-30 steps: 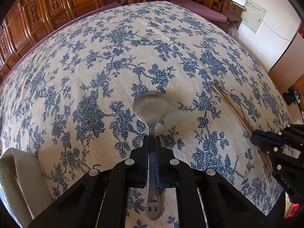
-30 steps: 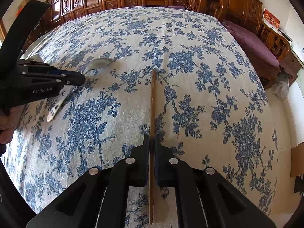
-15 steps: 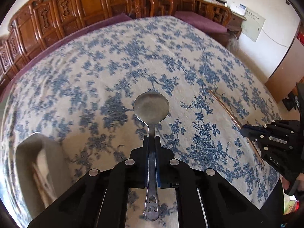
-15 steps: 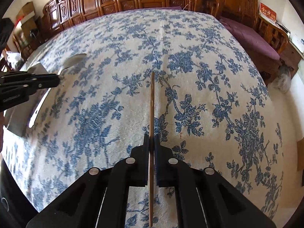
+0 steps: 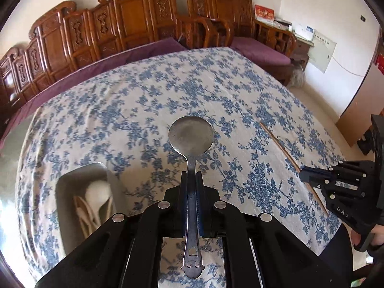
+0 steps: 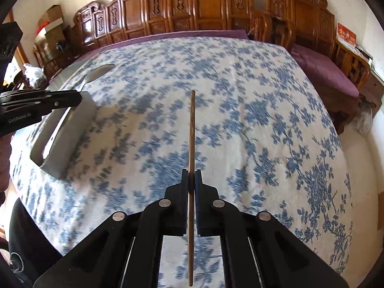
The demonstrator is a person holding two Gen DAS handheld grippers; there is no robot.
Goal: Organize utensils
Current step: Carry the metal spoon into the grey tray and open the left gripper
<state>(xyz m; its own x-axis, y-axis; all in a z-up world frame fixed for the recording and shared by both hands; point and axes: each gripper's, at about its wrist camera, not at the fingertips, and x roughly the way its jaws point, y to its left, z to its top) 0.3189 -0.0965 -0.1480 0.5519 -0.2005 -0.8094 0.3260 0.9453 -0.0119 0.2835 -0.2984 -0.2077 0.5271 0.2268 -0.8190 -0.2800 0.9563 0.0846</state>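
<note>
We grip a metal spoon [image 5: 190,141] by its handle in our left claw [image 5: 191,180], the round bowl pointing forward and held above the worktop [image 5: 144,100], which is covered by a blue-flowered cloth. Below and to the left of the spoon sits a pale tray [image 5: 115,180] with white utensils [image 5: 96,201] lying inside. Our right claw [image 6: 191,177] is clamped on a thin wooden chopstick [image 6: 191,124], which sticks out straight ahead, clear of the cloth. Carved wooden chairs [image 6: 204,7] with purple cushions line the far side.
</note>
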